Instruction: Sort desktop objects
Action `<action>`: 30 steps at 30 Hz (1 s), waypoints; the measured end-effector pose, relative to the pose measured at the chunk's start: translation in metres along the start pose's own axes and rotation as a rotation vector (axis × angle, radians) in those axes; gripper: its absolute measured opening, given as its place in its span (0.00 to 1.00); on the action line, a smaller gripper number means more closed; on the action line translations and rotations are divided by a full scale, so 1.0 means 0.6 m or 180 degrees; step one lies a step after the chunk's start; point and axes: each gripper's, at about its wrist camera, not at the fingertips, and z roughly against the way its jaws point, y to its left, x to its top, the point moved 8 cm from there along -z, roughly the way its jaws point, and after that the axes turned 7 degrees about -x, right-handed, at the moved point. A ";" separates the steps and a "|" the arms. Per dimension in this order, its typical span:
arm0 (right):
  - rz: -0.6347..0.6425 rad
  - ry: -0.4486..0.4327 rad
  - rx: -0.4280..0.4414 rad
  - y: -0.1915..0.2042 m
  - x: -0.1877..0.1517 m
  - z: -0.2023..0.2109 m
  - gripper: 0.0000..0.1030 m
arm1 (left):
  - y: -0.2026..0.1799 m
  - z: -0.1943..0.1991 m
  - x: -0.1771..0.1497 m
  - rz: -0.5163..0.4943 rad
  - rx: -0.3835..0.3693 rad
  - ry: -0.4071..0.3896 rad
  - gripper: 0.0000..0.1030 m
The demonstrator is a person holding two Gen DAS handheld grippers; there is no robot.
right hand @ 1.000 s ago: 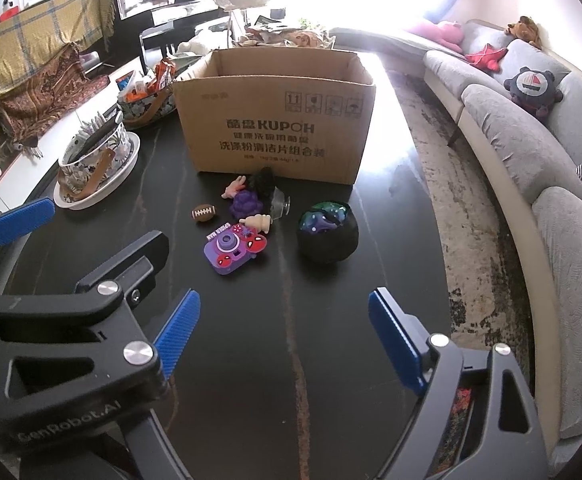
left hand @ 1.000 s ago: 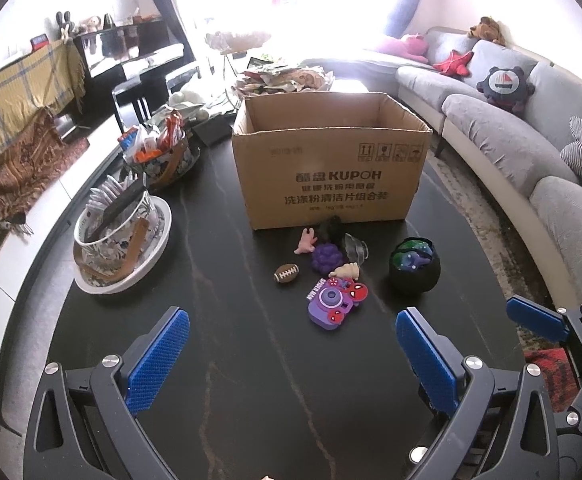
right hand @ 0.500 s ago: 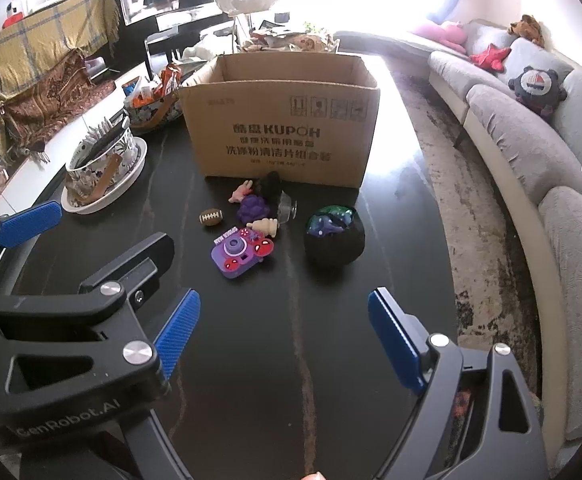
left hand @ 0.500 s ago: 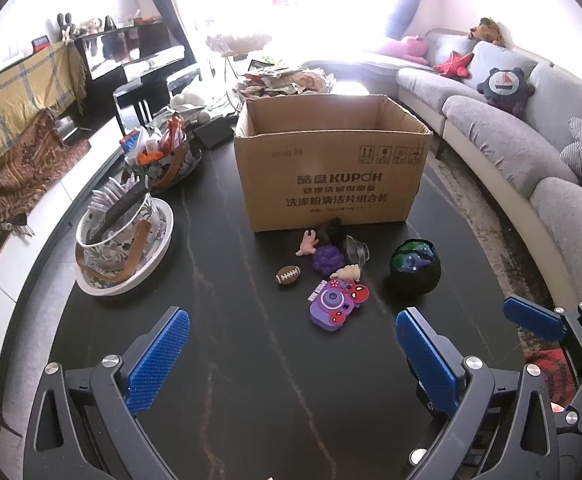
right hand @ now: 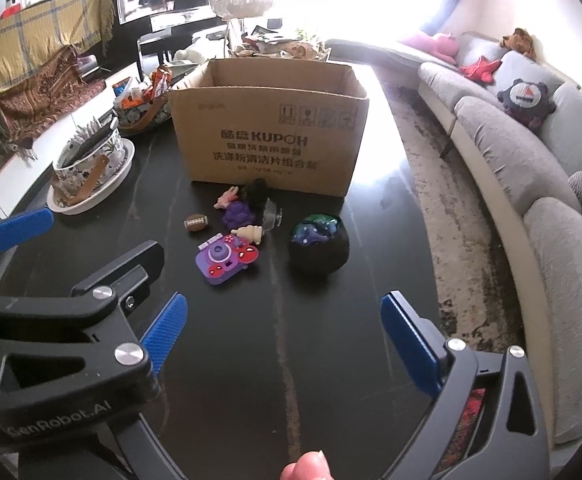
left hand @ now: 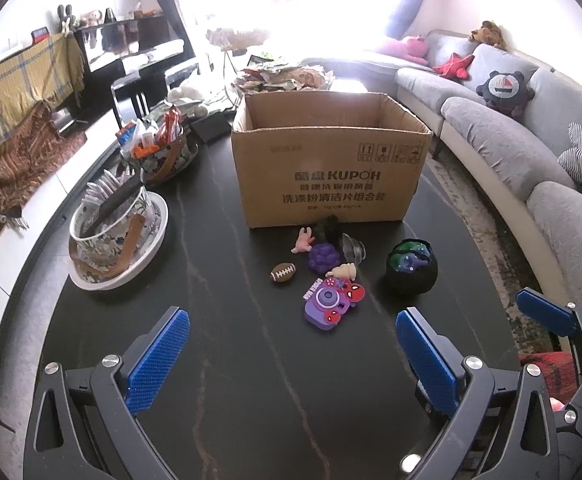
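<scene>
A cluster of small toys lies on the dark table in front of an open cardboard box. Among them are a purple toy camera, a small football, purple grapes and a pink figure. A black pot holds green and purple pieces. My left gripper hangs open short of the toys, holding nothing. My right gripper is beside it on the right, its jaws opening with nothing between them.
Two floral bowls, one on a white plate and one full of packets, stand at the table's left. A grey sofa curves along the right. A person's fingertip shows at the bottom edge.
The right gripper's blue pads have spread a little wider. A fingertip has come into the bottom of the right wrist view. The left gripper and the toys have not moved.
</scene>
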 end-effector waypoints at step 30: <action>-0.0009 0.0005 0.0122 0.007 -0.002 0.003 0.97 | 0.001 -0.006 -0.003 0.0069 -0.0131 0.0117 0.99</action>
